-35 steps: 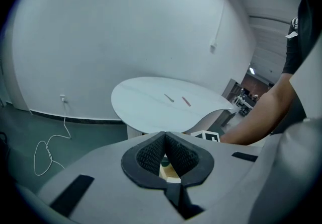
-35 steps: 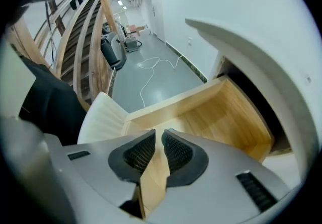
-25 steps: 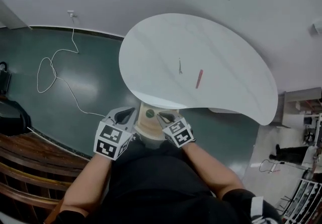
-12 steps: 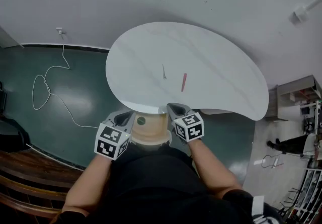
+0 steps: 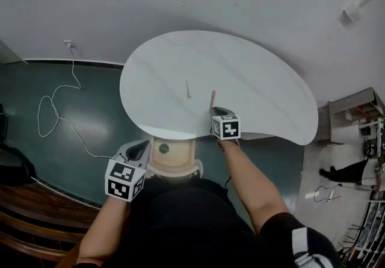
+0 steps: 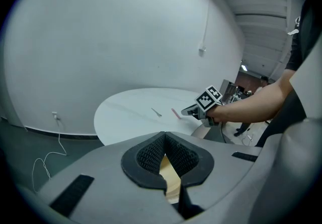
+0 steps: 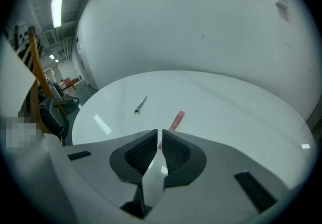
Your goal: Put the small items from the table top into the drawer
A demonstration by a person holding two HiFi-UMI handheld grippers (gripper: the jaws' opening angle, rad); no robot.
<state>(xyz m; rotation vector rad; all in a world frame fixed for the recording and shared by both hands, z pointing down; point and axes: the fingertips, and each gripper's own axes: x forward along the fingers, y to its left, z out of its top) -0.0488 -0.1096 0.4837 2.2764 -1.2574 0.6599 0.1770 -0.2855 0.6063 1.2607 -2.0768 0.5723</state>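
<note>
Below the head camera, the white bench (image 5: 258, 80) fills the middle, and the open wooden drawer (image 5: 174, 161) juts out from under its near edge with a green disc (image 5: 163, 148) inside. A second ago both tools were at the drawer. Now the left tool (image 5: 142, 145) waits beside it, pads pressed together on nothing, while the right tool (image 5: 218, 110) has swung out over the bench. Its jaws have just closed to a thin slit and eased slightly apart, with nothing between them. That looks like one drop finished and the next pick beginning. The pink stick (image 7: 176, 119) lies flat on the bench just ahead of the right tool's tips, its long axis running away from the person, the far end leaning slightly right. A small metal pin (image 7: 140, 105) lies near it, to its left.
</note>
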